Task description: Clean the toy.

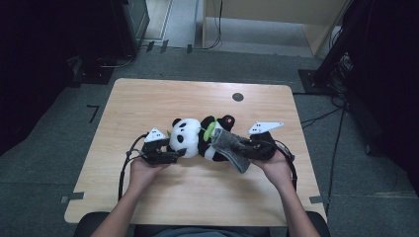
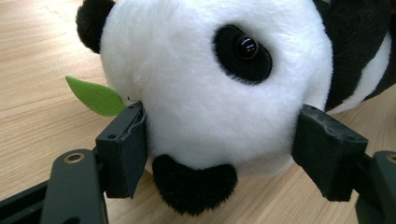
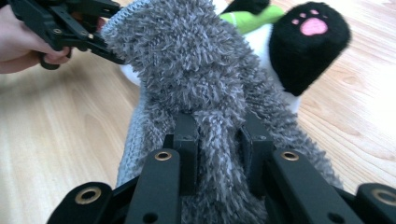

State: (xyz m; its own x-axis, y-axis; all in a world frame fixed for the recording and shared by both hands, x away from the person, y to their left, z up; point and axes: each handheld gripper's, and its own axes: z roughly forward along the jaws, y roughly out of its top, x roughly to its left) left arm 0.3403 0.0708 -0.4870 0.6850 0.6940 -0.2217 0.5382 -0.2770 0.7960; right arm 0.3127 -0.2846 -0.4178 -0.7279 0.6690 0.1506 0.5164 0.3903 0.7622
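Grey carpet surrounds a pale wooden table (image 1: 148, 98), and near the middle of that table lies a plush panda (image 1: 190, 138) on its side, which serves as the landmark for everything else. Its white head with black ears points toward the person's left, and its black legs toward the right, one sole showing a pink paw print (image 3: 314, 26). A small green felt leaf (image 2: 95, 96) sticks out beside the panda's face. The left gripper (image 1: 170, 154) sits just left of the panda, its jaws spread wide and clasping the head from both sides; in the left gripper view the pads (image 2: 128, 149) press into the white fur below the eye and beside the black nose. A fuzzy grey sock (image 1: 230, 146) is draped over the panda's lower body, on the side nearest the person, with its free end hanging toward the table edge. The right gripper (image 1: 244, 148) is just right of the panda, and its jaws are pinched tight on a fold of the sock, the fingers (image 3: 187, 140) nearly together with grey fluff bunched between them. Beyond the panda, toward the far edge of the table, a small dark round disc (image 1: 237, 97) lies in the wood.
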